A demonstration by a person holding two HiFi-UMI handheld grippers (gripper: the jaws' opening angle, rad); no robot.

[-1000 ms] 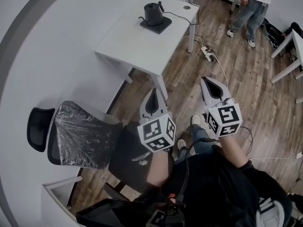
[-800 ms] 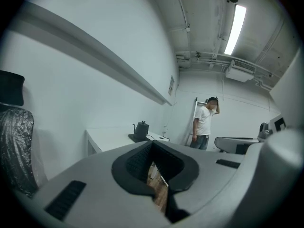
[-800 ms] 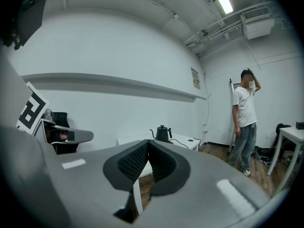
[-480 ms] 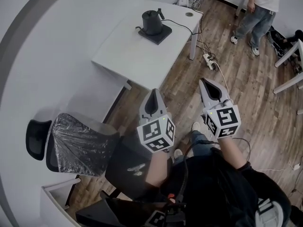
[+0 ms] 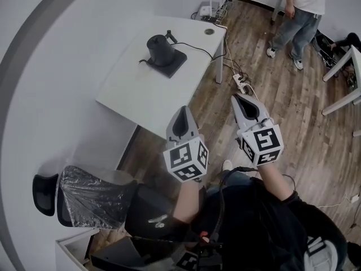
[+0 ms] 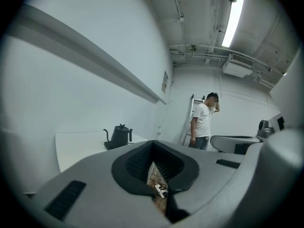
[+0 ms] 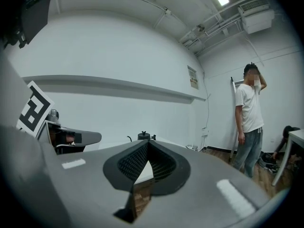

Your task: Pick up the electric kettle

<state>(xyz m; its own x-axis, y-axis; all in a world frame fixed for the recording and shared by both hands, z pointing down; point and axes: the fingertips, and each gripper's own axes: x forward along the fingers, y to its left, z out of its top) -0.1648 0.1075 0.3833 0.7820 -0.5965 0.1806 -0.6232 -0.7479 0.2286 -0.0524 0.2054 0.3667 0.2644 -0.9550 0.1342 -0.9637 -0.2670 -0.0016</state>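
Jaws closed, empty, on left gripper (image 5: 181, 112) and right gripper (image 5: 240, 100), whose view half-hides electric kettle (image 7: 142, 136).

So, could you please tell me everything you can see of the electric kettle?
The electric kettle is matte black, with a thin gooseneck spout, a lid knob and a side handle. It stands upright on its flat black base on the white table; a black cord runs from the base. Nothing else touches it.
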